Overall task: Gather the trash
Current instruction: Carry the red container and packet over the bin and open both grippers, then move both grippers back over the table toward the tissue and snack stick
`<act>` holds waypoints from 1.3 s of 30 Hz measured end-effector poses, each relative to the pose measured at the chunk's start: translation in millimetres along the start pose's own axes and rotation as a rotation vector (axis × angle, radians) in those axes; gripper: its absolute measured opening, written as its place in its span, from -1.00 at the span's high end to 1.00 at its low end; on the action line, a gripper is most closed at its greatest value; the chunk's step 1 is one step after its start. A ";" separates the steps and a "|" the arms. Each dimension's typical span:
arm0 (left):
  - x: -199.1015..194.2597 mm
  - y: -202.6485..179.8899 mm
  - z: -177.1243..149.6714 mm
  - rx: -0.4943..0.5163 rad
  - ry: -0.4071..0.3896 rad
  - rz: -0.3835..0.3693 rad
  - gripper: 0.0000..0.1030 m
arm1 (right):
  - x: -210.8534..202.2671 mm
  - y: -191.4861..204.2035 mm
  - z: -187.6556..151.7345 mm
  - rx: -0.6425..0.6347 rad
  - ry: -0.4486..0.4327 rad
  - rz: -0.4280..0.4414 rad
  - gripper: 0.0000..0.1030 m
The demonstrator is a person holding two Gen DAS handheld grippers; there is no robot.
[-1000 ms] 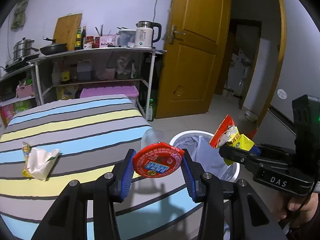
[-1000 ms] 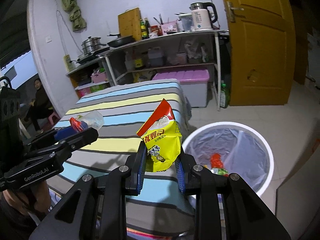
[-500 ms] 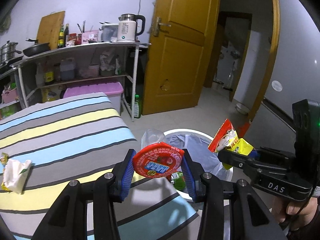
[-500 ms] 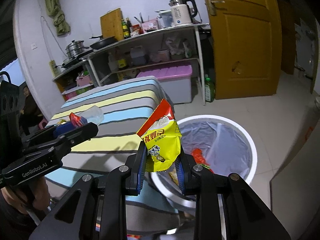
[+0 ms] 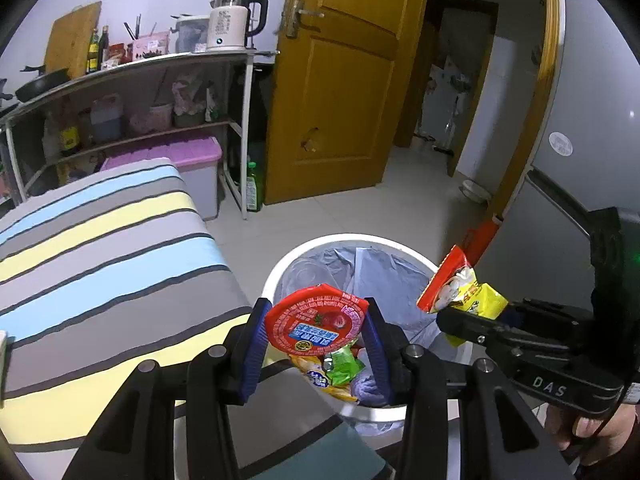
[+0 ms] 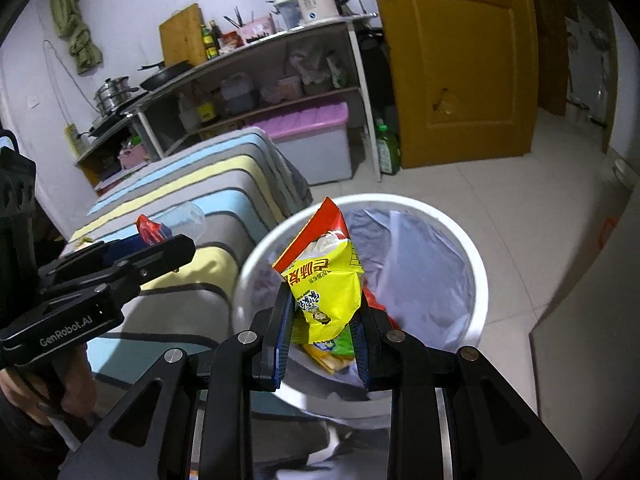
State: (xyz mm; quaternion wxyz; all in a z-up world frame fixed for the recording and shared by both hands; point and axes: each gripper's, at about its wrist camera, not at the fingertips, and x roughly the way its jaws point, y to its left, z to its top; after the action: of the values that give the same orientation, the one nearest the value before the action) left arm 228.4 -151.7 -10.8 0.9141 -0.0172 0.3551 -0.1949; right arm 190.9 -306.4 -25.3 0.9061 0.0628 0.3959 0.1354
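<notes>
My left gripper (image 5: 316, 328) is shut on a clear plastic cup with a red foil lid (image 5: 318, 322) and holds it above the near rim of a white trash bin (image 5: 280, 268) lined with a grey bag. My right gripper (image 6: 322, 320) is shut on a yellow and red snack bag (image 6: 324, 276) and holds it over the same bin (image 6: 476, 256). Wrappers lie inside the bin (image 5: 340, 368). The right gripper with its bag also shows in the left wrist view (image 5: 464, 292); the left gripper with the cup shows in the right wrist view (image 6: 160, 236).
A table with a striped cloth (image 5: 100, 248) stands left of the bin. Behind it is a metal shelf rack (image 5: 160, 76) with a kettle, bottles and a purple-lidded box (image 5: 188, 156). A yellow wooden door (image 5: 340, 80) and tiled floor (image 5: 400, 196) lie beyond.
Both grippers have moved from over the striped table to over the trash bin, each still holding its item. The crumpled tissue and wrapper on the table have left the view.
</notes>
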 end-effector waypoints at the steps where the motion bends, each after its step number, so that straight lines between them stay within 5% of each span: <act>1: 4.3 -0.6 0.0 -0.002 0.011 -0.009 0.12 | 2.9 -1.6 -0.3 0.002 0.005 -0.005 0.44; 7: 19.5 1.8 0.5 -0.024 0.045 -0.023 -0.07 | 12.4 -6.8 -2.8 0.006 0.020 -0.036 0.07; 23: -49.6 37.1 -6.9 -0.109 -0.088 0.004 -0.07 | -17.5 27.6 4.4 -0.022 -0.059 0.017 0.07; 39: -166.9 157.5 -43.8 -0.251 -0.222 0.260 -0.07 | -1.1 168.3 2.7 -0.192 -0.023 0.253 0.07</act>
State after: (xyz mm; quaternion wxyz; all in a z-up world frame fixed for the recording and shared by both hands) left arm 141.8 59.9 36.9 0.9557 -0.1063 0.2731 -0.0265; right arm 159.3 -146.0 14.5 0.8882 0.0266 0.3596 0.2848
